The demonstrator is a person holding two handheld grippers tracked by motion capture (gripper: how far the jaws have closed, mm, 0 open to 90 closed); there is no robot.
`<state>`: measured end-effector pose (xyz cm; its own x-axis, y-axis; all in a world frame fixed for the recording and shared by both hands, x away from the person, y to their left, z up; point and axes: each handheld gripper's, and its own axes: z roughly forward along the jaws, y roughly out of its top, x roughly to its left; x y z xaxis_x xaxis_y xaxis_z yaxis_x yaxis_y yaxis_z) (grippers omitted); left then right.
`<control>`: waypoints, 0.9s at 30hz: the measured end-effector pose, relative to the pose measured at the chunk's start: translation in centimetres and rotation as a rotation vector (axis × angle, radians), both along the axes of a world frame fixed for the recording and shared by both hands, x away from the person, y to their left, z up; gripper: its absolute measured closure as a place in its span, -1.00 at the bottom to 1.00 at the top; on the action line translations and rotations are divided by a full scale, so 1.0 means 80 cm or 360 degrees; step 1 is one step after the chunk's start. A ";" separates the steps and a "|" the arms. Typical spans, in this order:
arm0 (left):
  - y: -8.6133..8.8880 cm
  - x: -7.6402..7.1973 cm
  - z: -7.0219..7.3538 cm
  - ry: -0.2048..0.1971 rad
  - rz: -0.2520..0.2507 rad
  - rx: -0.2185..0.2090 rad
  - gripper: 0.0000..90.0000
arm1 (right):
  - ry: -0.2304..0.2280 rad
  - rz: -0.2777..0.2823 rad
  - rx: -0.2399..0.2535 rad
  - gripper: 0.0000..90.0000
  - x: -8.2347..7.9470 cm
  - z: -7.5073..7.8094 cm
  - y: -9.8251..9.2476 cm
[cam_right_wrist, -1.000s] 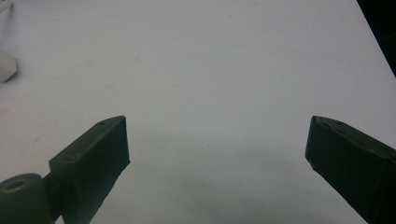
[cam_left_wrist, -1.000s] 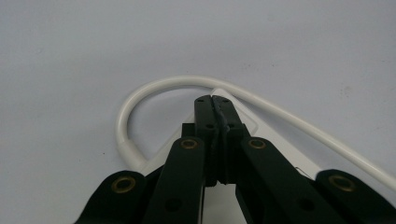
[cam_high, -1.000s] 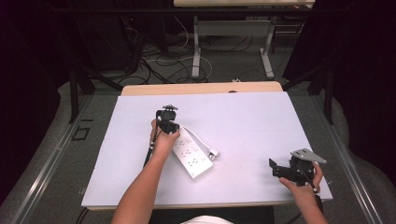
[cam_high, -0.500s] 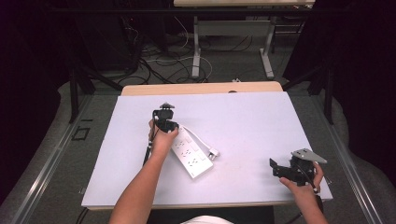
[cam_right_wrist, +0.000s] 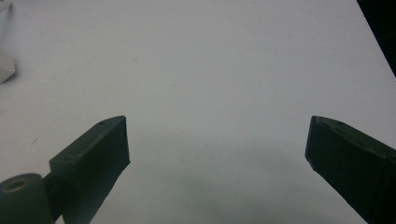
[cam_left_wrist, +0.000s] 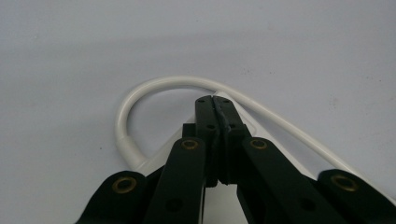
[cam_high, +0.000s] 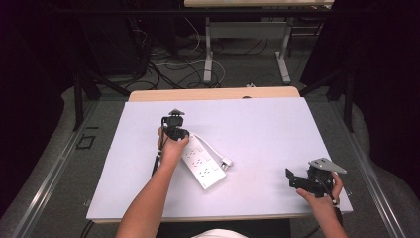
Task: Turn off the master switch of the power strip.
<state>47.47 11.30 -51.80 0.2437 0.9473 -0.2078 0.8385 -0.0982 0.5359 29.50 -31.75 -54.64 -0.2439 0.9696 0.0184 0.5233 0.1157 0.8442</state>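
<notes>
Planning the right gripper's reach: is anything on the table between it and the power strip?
Nothing visible: bare white table lies between the open right gripper and the power strip; the shut left gripper is at the strip's far end.

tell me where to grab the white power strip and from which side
Take the power strip across its narrow width near the middle of its long body, coming straight down from above. It lies flat and diagonal on the table, so its two long side edges are free for the jaws. Keep off the end where the cord loops out; the shut left hand-held gripper sits there.
</notes>
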 end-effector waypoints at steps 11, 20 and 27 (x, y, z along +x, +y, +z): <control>0.004 0.001 0.000 -0.0001 0.0023 -0.0003 1.00 | -0.0021 -0.0013 0.0013 -0.87 0.001 -0.002 0.001; 0.009 0.001 0.004 -0.0012 0.0032 -0.0013 0.97 | -0.0007 -0.0013 0.0020 -0.87 -0.001 0.000 0.000; 0.014 -0.002 0.009 -0.0025 0.0036 -0.0041 0.90 | 0.0003 -0.0011 0.0010 -0.87 -0.001 0.000 0.000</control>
<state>47.33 12.39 -51.07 0.2257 0.9471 -0.2282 0.8318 -0.0654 0.5512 29.45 -31.72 -54.60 -0.2370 0.9712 0.0247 0.5255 0.1068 0.8441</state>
